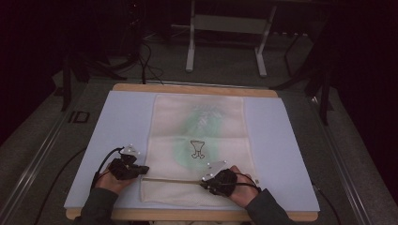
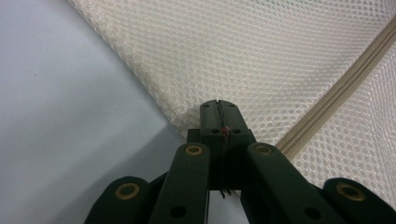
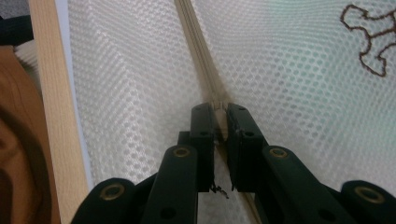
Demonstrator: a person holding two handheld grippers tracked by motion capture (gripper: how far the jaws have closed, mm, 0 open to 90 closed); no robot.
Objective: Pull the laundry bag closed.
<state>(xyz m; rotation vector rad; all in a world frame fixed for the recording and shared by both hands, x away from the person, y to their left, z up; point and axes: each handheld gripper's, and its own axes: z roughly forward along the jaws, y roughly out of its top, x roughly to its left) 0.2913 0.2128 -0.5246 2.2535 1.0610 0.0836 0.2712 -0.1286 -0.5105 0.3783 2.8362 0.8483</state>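
A cream mesh bag (image 1: 199, 140) lies flat on a pale blue mat (image 1: 117, 126), with something green showing faintly through the mesh. Its zipper (image 1: 173, 180) runs across the bag near the front. My left gripper (image 1: 143, 169) sits at the bag's left edge by the zipper's end. In the left gripper view that gripper (image 2: 218, 103) is shut on the corner of the mesh bag (image 2: 261, 56), and the zipper (image 2: 336, 93) runs off to the right. My right gripper (image 1: 202, 183) is on the zipper line. Up close, the right gripper (image 3: 219, 107) is clamped on the zipper's slider, with the zipper (image 3: 196, 42) stretching ahead.
The mat lies on a wooden table whose front edge (image 3: 51, 93) is close behind my right gripper. A small brown embroidered mark (image 1: 198, 149) sits mid-bag. Beyond the table stand a white-legged frame (image 1: 190, 47), cables and a dark floor.
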